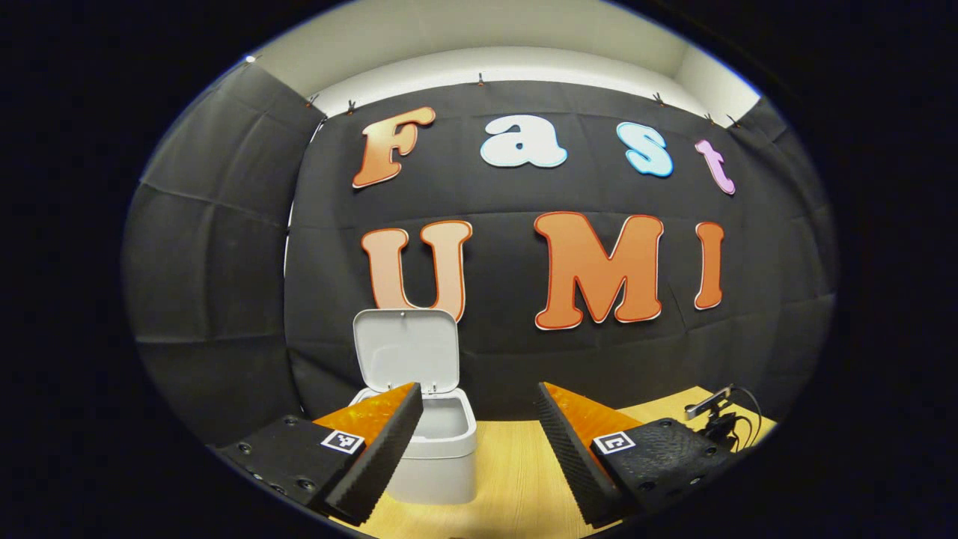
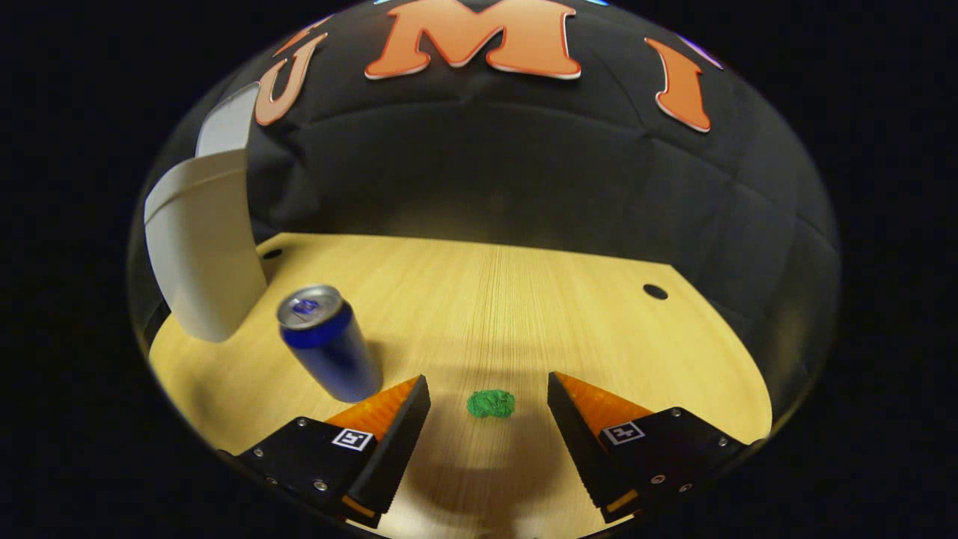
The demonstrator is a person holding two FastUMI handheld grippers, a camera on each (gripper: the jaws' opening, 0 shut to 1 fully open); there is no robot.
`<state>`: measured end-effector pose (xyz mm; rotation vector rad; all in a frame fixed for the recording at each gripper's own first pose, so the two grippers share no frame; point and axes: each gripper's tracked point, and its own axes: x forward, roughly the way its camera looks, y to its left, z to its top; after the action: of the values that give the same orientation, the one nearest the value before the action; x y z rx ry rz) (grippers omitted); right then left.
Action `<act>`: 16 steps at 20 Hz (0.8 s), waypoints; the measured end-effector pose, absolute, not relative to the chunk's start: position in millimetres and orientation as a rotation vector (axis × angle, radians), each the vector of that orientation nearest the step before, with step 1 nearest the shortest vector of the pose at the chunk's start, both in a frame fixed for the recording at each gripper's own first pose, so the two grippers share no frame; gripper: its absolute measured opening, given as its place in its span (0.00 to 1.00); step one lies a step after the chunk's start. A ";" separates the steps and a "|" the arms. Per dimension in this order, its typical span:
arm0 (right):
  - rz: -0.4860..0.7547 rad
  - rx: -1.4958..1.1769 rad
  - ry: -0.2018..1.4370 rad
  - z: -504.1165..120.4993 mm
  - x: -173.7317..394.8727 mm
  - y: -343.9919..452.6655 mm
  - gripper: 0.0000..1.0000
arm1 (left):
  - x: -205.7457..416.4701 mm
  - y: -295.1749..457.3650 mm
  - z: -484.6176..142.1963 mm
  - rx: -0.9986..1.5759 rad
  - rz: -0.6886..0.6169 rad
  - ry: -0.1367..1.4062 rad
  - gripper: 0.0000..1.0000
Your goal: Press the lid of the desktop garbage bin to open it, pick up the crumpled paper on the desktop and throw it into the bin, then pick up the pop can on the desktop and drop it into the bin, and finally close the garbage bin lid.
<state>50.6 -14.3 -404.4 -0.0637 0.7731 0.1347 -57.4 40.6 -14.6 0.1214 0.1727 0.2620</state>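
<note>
The left gripper (image 1: 479, 419) sits level, pointing forward, its two fingers spread wide apart at about 7 and 5 o'clock in the left gripper view, gripping nothing. The right gripper (image 2: 488, 408) tilts downward, fingers likewise parted wide at 7 and 5 o'clock in the right gripper view, closed on nothing.

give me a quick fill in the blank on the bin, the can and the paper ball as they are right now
1. The lid of the garbage bin stands ____.
2. The pop can stands ____ on the table.
3. The crumpled paper is ____ in colour.
4. The paper lies between the open fingers of the ____ gripper.

Missing words: open; upright; green; right
</note>
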 end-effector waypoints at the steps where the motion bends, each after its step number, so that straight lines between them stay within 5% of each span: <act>1: 0.127 -0.060 0.797 -412.2 50.6 -15.9 0.95 | -57.0 37.9 -14.7 0.136 0.260 0.182 0.95; 3: 0.108 -0.029 0.858 -425.3 47.7 -16.2 0.92 | -58.3 36.5 -19.1 0.158 0.270 0.210 0.96; 7: 0.142 0.002 0.909 -437.4 51.7 -7.1 0.67 | -57.9 34.4 -32.0 0.153 0.285 0.251 0.96; 8: 0.142 -0.004 0.905 -438.0 50.2 -6.3 0.49 | -57.4 34.9 -35.2 0.149 0.283 0.259 0.96; 10: 0.140 -0.019 0.902 -432.0 46.8 -8.1 0.34 | -54.9 32.0 -38.2 0.137 0.277 0.266 0.96; 14: 0.129 0.048 0.880 -405.7 48.6 -12.3 0.13 | -54.3 30.8 -38.8 0.131 0.253 0.255 0.96; 16: 0.111 0.080 0.823 -369.2 57.8 -18.4 0.12 | -55.7 34.5 -39.1 0.114 0.247 0.246 0.97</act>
<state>57.8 -18.4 -369.2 0.0804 0.8228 0.1110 -55.7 34.5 -39.1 0.1136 0.2459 0.2468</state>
